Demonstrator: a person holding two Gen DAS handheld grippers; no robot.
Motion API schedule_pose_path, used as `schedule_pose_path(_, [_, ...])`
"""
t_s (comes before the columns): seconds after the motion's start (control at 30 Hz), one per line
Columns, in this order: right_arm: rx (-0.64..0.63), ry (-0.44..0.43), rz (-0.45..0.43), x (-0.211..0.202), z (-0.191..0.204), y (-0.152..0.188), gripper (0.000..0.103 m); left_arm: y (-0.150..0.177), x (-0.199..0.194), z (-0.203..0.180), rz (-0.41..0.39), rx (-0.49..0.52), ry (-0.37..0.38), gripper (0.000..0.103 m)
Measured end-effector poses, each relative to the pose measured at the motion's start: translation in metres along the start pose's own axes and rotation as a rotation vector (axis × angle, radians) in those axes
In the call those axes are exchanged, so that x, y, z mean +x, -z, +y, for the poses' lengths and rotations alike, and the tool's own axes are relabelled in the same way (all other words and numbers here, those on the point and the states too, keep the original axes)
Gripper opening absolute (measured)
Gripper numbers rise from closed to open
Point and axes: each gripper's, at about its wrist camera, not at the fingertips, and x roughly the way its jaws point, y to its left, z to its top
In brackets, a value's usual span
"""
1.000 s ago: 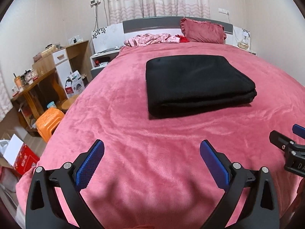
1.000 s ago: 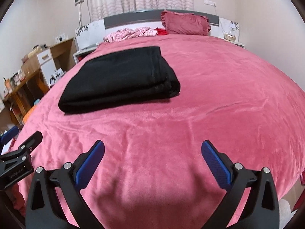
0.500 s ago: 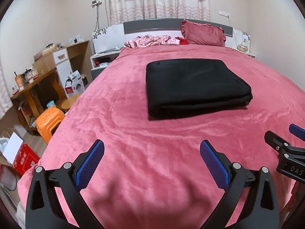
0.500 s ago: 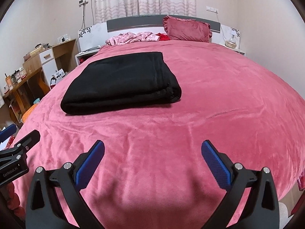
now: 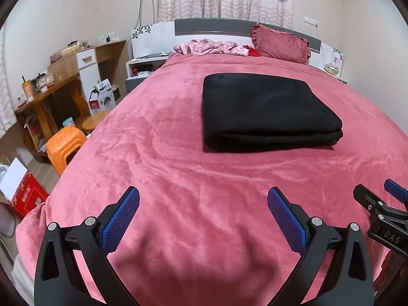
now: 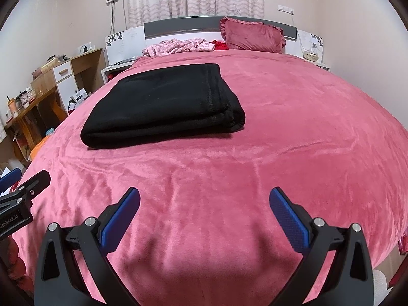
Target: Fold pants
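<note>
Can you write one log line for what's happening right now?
black pants: folded, on pink bed | left claw: open, empty | right claw: open, empty

Left gripper (image 5: pixel 203 214) and right gripper (image 6: pixel 204 214) hover side by side, jaws spread wide.

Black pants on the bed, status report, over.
Left gripper open, empty. Right gripper open, empty. Black pants folded flat on pink bedspread. Nothing in the way.
</note>
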Motion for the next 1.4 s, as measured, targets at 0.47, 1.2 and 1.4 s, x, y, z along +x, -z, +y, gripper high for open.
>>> schedule_pose_path(0.47, [0.017, 0.004, 0.008, 0.0022, -0.001, 0.0009, 0.101, 0.001, 0.0013, -0.0003, 0.009, 0.01, 0.001, 0.099])
schedule_pose_path(1.2, [0.02, 0.003, 0.012, 0.0035, -0.0014, 0.0013, 0.101, 0.002, 0.0024, 0.0001, 0.013, 0.012, 0.003, 0.099])
schedule_pose_path(1.4, [0.021, 0.004, 0.01, 0.0032, -0.001, 0.0014, 0.101, 0.0033, 0.0033, 0.0011, 0.022, 0.014, 0.006, 0.099])
